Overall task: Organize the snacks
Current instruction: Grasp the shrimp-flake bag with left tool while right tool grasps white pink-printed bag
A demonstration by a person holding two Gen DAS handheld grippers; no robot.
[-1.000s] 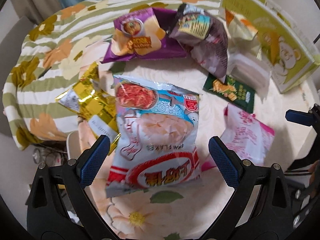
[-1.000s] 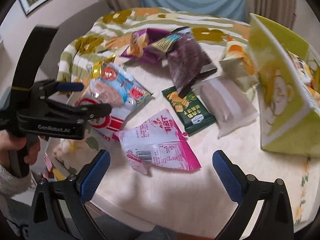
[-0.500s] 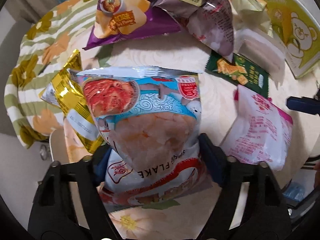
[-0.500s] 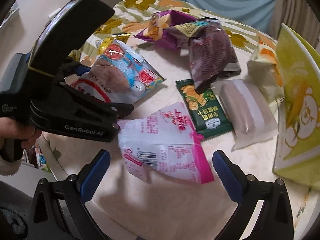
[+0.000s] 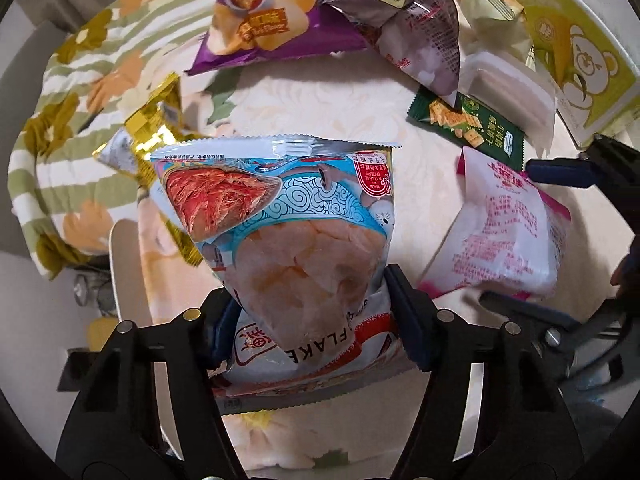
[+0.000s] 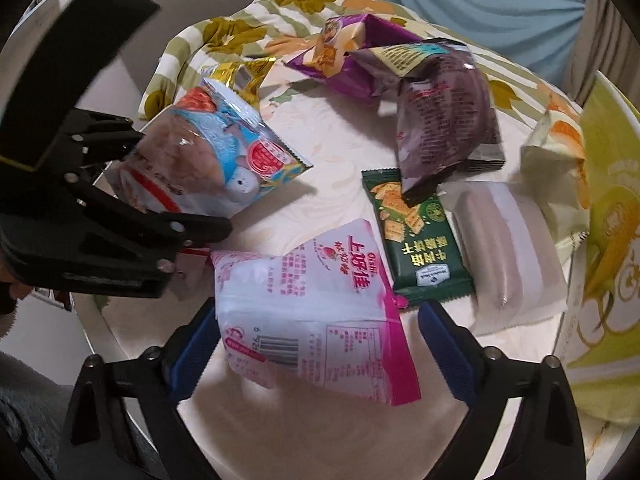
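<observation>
A blue and white shrimp flakes bag (image 5: 288,220) stands between my left gripper (image 5: 312,320) jaws. They are closing and the blue pads press its lower sides, puckering the bag. In the right wrist view the same bag (image 6: 208,160) is tilted up off the table in the left gripper (image 6: 120,216). A pink and white snack bag (image 6: 312,300) lies flat on the table between the jaws of my right gripper (image 6: 316,328). These jaws are closing too, and the right pad still stands clear of the bag. The pink bag (image 5: 508,232) also shows in the left wrist view.
On the round table with a floral cloth (image 5: 80,92) lie a purple bag (image 5: 272,20), a dark brown bag (image 5: 412,28), a green cracker pack (image 5: 468,128), a white wrapped cake (image 5: 508,96) and a gold pack (image 5: 156,128). A yellow-green bear box (image 5: 580,52) stands at the right.
My left gripper's jaws closed onto the shrimp flakes bag and tipped it up. My right gripper came down over the pink bag and its jaws narrowed.
</observation>
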